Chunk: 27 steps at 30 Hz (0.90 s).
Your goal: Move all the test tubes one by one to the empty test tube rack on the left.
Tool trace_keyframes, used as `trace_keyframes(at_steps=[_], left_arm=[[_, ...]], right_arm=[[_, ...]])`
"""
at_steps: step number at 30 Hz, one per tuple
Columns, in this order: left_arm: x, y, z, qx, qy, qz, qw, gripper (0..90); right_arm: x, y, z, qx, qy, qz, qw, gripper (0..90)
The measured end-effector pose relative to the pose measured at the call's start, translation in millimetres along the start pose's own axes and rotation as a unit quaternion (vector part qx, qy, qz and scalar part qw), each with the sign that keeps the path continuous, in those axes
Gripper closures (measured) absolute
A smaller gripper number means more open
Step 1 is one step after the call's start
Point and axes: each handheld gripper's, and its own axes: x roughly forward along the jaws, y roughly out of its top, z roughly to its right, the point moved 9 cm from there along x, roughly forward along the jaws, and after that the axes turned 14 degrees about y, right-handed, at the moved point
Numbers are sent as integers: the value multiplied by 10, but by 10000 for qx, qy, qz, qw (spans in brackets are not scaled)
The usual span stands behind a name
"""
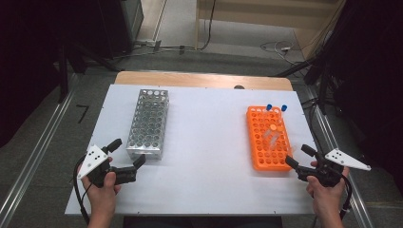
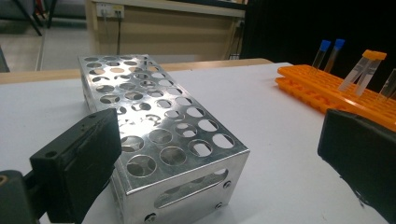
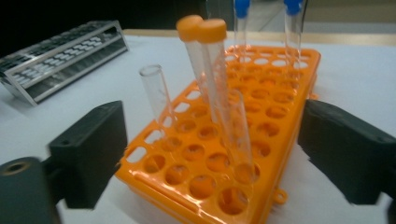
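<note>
While both tongs gape, metal rack (image 1: 148, 124) — orange rack (image 1: 269, 137) sit well apart.

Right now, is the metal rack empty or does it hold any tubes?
Empty. The metal rack shows only open holes in the high view and the left gripper view; the tubes all stand in the orange rack.

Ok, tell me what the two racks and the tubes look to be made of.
Silver rack: bare sheet metal, likely aluminium; shiny, mirror-like reflections, screwed corners. Orange rack: moulded plastic, glossy, uniform colour. Tubes: clear glass or plastic, cannot tell which; the orange caps look like plastic.
</note>
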Motion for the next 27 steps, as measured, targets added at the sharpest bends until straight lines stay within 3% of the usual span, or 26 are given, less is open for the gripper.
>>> trace_keyframes(at_steps=[4, 5, 7, 8, 13, 19, 27], left_arm=[[11, -3, 27, 22, -15, -42, 10000, 0], [14, -5, 38, 20, -20, -46, 10000, 0], [17, -4, 56, 38, -43, -48, 10000, 0], [18, -2, 62, 44, -40, -48, 10000, 0], [15, 6, 99, 86, -46, -45, 9999, 0], [-4, 20, 111, 105, -29, -46, 9999, 0], [3, 14, 167, 134, -86, -86, 9998, 1]], right_arm=[[28, -68, 79, 131, -151, -153, 9997, 240], [46, -111, 116, 197, -237, -259, 9992, 311], [53, -129, 132, 196, -290, -302, 9989, 349], [58, -160, 143, 171, -375, -348, 9985, 434], [87, -205, 145, 88, -455, -488, 9977, 553], [138, -235, 153, 4, -465, -553, 9974, 626], [170, -258, 185, -231, -656, -621, 9956, 709]])
